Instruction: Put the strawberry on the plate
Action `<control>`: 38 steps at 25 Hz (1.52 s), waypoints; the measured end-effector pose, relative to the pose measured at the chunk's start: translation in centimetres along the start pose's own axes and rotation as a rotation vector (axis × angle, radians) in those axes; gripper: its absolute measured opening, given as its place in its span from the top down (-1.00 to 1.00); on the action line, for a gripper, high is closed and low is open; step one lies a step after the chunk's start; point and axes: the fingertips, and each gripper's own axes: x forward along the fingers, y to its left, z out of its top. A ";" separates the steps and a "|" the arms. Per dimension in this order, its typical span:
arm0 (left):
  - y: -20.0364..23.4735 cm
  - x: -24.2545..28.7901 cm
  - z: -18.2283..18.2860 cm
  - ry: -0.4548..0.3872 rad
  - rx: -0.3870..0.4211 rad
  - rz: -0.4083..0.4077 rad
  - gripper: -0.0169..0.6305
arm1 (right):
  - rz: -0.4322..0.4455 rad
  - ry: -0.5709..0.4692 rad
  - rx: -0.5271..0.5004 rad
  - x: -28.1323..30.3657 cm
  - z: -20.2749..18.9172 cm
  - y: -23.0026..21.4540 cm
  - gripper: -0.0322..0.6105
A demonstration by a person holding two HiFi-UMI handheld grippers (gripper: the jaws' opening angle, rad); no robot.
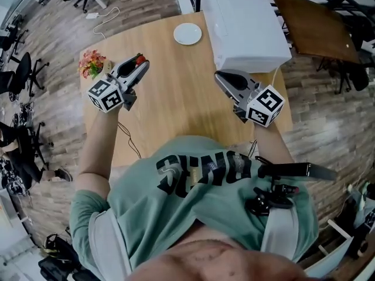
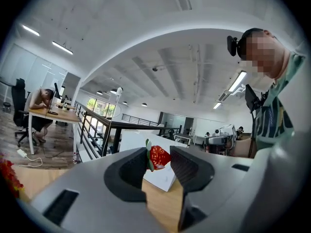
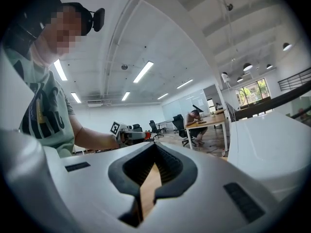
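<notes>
A red strawberry (image 1: 139, 58) with a green leaf sits between the jaws of my left gripper (image 1: 142, 64), which is shut on it and held above the left part of the wooden table (image 1: 170, 92). In the left gripper view the strawberry (image 2: 159, 157) is pinched at the tips of the left gripper (image 2: 156, 150). The small white plate (image 1: 187, 34) lies empty near the table's far edge, beyond and to the right of that gripper. My right gripper (image 1: 218, 75) hovers over the table's right side, shut on nothing; its tips meet in the right gripper (image 3: 155, 146) view.
A large white box (image 1: 245, 21) stands at the table's far right, beside the plate. A bunch of red and orange flowers (image 1: 91, 63) sits at the left edge, close to my left gripper. Office chairs and desks surround the table.
</notes>
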 end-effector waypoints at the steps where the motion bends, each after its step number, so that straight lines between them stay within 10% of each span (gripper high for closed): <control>1: 0.5 1.0 -0.4 0.017 0.002 -0.003 0.47 | -0.001 0.000 -0.001 0.2 0.0 -0.3 0.88; 17: 11.4 15.1 -8.1 0.365 0.003 0.003 0.47 | 0.014 0.058 0.042 5.6 -6.2 -3.3 0.88; 38: 20.1 23.5 -15.6 0.508 -0.026 0.095 0.47 | 0.073 0.158 0.077 6.9 -13.1 -4.3 0.88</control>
